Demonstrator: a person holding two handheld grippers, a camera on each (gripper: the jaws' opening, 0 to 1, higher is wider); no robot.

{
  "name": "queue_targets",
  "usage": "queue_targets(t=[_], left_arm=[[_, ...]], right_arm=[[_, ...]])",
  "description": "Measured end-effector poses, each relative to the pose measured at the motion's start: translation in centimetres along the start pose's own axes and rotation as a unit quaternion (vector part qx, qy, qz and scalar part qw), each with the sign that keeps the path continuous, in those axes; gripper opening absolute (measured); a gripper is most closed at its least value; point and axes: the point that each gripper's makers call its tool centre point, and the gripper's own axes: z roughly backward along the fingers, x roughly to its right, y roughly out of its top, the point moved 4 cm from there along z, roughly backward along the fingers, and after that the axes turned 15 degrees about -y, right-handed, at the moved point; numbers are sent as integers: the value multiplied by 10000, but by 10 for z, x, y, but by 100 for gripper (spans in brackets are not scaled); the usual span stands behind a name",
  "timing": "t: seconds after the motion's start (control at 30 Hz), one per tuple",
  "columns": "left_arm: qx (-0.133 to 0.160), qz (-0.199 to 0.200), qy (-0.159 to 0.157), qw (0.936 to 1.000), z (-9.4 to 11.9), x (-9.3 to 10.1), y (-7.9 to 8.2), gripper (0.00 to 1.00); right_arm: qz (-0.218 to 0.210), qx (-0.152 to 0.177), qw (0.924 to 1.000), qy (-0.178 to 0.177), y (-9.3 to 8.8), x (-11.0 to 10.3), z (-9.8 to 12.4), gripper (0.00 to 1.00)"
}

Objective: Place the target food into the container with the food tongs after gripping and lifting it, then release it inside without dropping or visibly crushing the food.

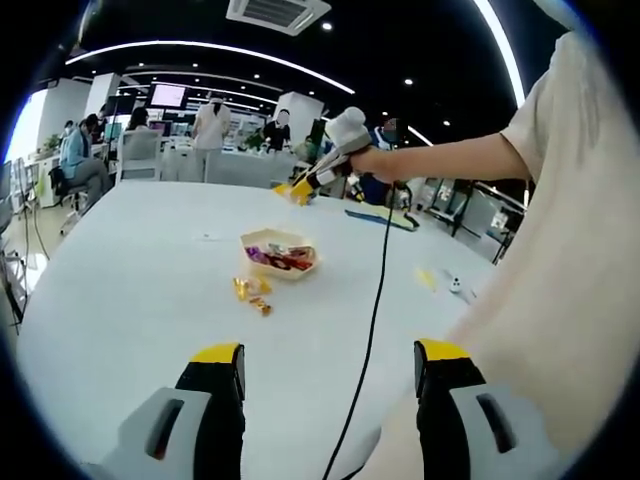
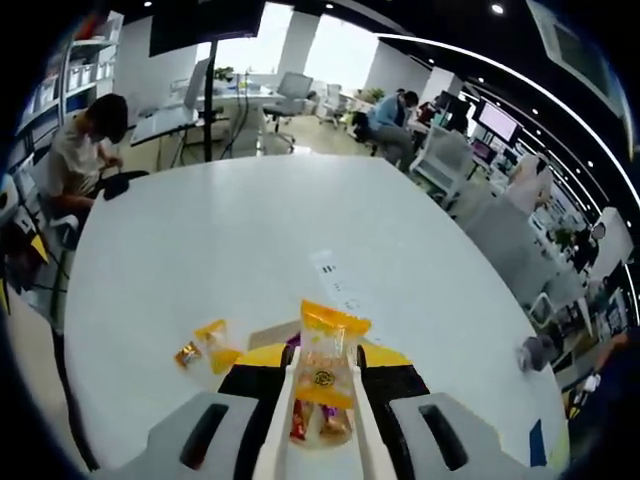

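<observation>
An open office: a wide white tabletop (image 1: 130,290), desks and grey chairs (image 2: 440,150) behind, people seated. A dark ceiling carries curved light strips (image 1: 200,47), a vent (image 1: 277,12) and bright windows (image 2: 330,45).

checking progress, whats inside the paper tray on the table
In the left gripper view, the paper tray holds several wrapped sweets, red and purple among them. Whatever lies beneath the top layer is covered. Two more sweets lie outside it on the table.

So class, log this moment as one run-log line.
left gripper: open, idle | right gripper: tongs gripping snack packet, lifted | container: on white table, holds wrapped snacks | stage: carrying
</observation>
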Motion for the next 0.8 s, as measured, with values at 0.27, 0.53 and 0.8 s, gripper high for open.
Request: queue_targets(t=[0.27,0.53,0.8], left_arm=[[15,10,7,10000,0,0,0,69],[19,18,15,10000,1,1,-2,69],[21,20,5,10000,0,2,-2,69]], right_arm=[[11,33,10000,-55,4,6,1,26],[31,29,9999,-107,4,12,3,26],[25,33,9999,-145,5,16,3,26]])
